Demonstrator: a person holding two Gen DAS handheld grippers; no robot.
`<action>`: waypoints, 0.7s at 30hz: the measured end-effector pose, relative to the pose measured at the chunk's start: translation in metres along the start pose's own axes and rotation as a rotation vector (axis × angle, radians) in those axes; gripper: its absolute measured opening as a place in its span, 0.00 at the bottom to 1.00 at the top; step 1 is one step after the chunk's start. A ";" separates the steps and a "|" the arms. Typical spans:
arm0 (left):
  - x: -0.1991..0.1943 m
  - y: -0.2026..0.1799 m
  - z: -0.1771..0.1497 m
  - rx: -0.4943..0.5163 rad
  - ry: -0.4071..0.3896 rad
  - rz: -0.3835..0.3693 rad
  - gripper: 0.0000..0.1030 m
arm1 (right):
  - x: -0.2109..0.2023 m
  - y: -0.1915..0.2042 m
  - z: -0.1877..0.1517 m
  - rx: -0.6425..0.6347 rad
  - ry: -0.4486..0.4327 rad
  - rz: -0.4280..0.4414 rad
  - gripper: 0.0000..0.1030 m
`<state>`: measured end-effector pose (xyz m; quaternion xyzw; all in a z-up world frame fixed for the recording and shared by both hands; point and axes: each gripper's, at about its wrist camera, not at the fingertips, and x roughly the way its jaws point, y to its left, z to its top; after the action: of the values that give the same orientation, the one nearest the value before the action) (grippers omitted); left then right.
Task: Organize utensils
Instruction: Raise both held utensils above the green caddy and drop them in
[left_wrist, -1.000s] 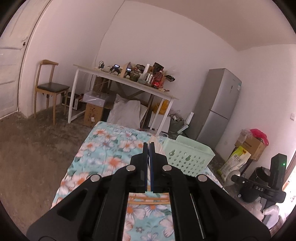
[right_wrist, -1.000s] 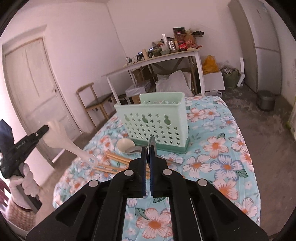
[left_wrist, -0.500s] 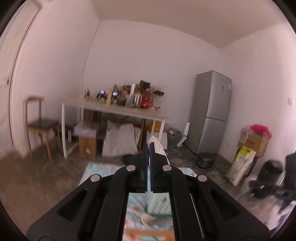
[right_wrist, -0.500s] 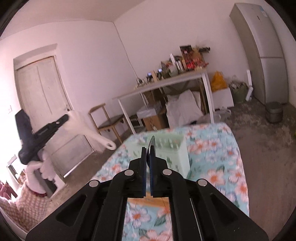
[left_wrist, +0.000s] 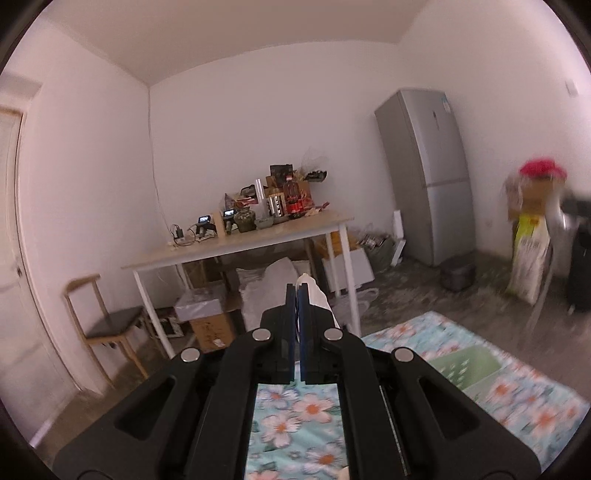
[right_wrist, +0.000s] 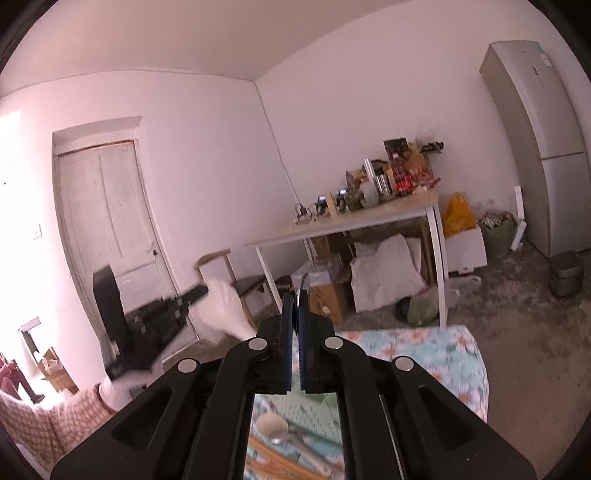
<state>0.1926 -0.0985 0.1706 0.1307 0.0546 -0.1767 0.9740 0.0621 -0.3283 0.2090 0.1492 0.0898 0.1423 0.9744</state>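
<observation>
Tools in both hands are raised higher than a second ago, so each view now looks across the room instead of down at the flowered counter (left_wrist: 436, 332). The left tool (left_wrist: 297, 291) is clamped on a white plastic utensil (left_wrist: 316, 295) whose end sticks out past its tips. In the right wrist view this left tool (right_wrist: 192, 293), blurred, sits at the left, with the white utensil (right_wrist: 221, 306) reaching toward the middle, higher than before. The right tool (right_wrist: 295, 291) is clamped on a thin metal utensil (right_wrist: 303, 284), seen edge-on above its tips. Below it, between the tool's arms, lie a pale spoon (right_wrist: 271, 424), wooden chopsticks (right_wrist: 266, 454) and the near edge of the green basket (right_wrist: 314, 417); a second ago the basket stood in full view ahead. In the left wrist view the basket (left_wrist: 465, 363) is a blurred green patch at the lower right on the counter. Farther off stand a cluttered white table (left_wrist: 240, 247), a wooden chair (left_wrist: 107, 325) and a grey fridge (left_wrist: 428, 173).
</observation>
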 end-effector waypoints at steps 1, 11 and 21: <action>0.004 -0.001 -0.002 0.011 0.007 0.004 0.01 | 0.005 -0.002 0.002 0.005 -0.004 0.008 0.03; 0.043 -0.012 -0.033 0.034 0.097 0.001 0.01 | 0.069 -0.031 -0.013 0.079 0.073 0.039 0.03; 0.063 -0.002 -0.065 -0.100 0.198 -0.070 0.02 | 0.096 -0.051 -0.049 0.129 0.174 0.006 0.03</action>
<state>0.2466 -0.1030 0.0981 0.0969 0.1635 -0.1939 0.9624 0.1545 -0.3330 0.1344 0.1991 0.1827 0.1516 0.9508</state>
